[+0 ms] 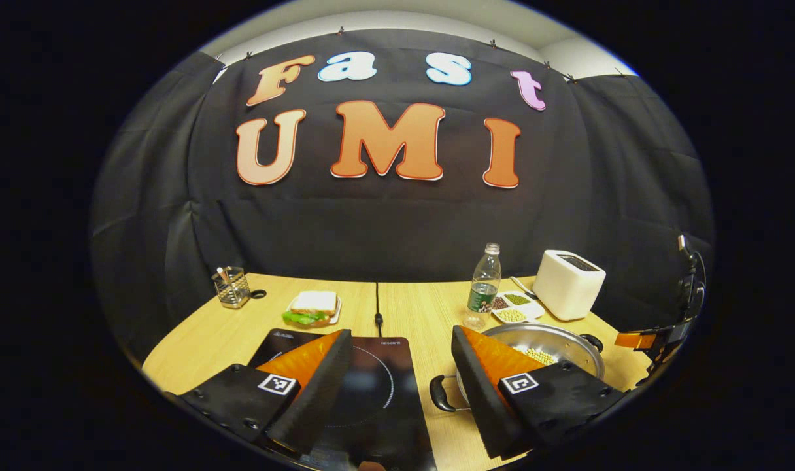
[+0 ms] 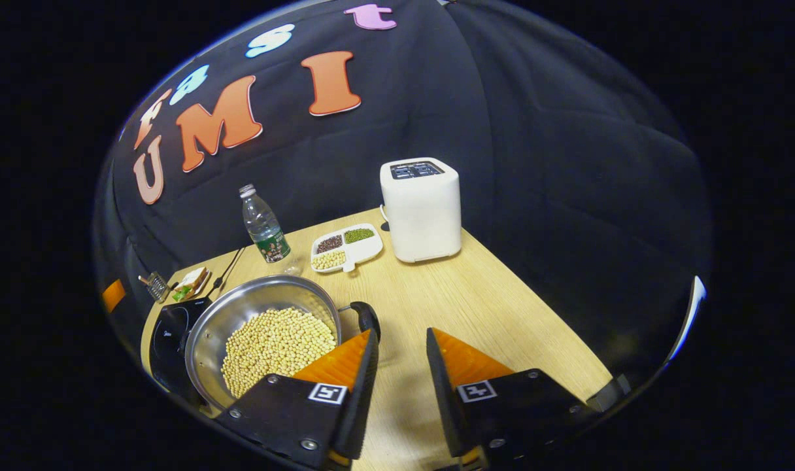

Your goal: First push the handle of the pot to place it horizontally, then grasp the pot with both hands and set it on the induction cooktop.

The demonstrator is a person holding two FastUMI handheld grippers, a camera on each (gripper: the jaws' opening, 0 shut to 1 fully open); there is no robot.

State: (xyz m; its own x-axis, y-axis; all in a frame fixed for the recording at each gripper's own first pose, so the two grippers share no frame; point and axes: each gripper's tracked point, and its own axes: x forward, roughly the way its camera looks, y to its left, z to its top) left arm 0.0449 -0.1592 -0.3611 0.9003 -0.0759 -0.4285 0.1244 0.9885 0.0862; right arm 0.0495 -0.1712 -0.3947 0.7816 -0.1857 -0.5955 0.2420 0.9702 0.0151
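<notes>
The round stainless-steel pot [image 2: 267, 327], loaded with pale yellow soybeans [image 2: 276, 347], sits on the light wooden desk [image 2: 476, 307] just beside the flat black induction cooktop [image 1: 365, 386], which lies to the pot's left in the left gripper view. One black loop handle [image 2: 366, 318] juts from the pot's rim on the side away from the cooktop; the other black handle [image 1: 440, 395] points toward the cooktop.

The right gripper [image 2: 401, 353] hovers with its fingers spread, empty, one finger close beside the handle on that side. The left gripper [image 1: 401, 379] is also spread and empty, straddling the gap between cooktop and pot.

The chief risk, as I judge it, is the beans: a hard or off-centre shove on a handle could spin the pot too far, and an uneven two-sided lift could tip the rim and spill them onto the desk. A finger slipping off the rounded handle could also knock the pot into the cooktop's edge.

Beyond the pot stand a clear plastic water bottle [image 2: 265, 231], a white divided dish of beans [image 2: 345, 247] and a white toaster [image 2: 421, 208], near enough for a wide swing to topple the bottle.
</notes>
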